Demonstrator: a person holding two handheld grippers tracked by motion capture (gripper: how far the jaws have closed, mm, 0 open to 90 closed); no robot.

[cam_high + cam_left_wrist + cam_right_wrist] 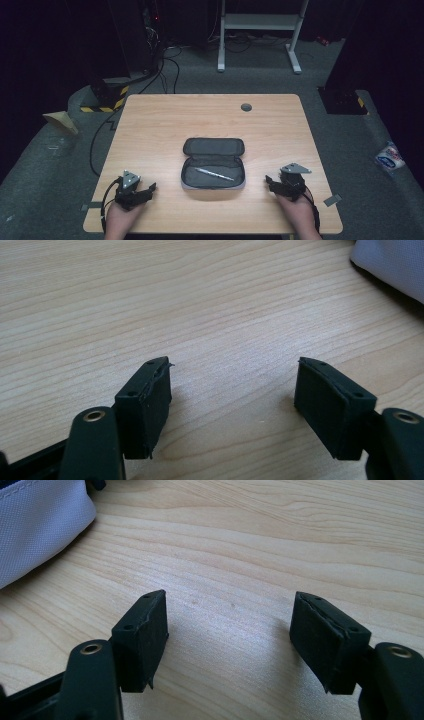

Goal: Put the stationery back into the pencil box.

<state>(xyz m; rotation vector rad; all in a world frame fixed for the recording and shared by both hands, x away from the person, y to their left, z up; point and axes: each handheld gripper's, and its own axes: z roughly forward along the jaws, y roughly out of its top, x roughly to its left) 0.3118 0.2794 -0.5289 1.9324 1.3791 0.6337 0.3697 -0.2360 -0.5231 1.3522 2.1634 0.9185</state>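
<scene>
Centre frame, unzipped grey pouch [213, 171] with apparently a pen [214, 174] inside; left gripper [145, 190] and right gripper [270, 182] wide-jawed, empty.

High view sits above your edge of the counter [150, 120], looking forward and down, far enough to take in the whole top and the open case [213, 163] at centre. Left gripper view rides low, close to the wood, case [395, 265] at upper right. Right gripper view is just as close, case [35, 525] at upper left. All three share that case.
</scene>
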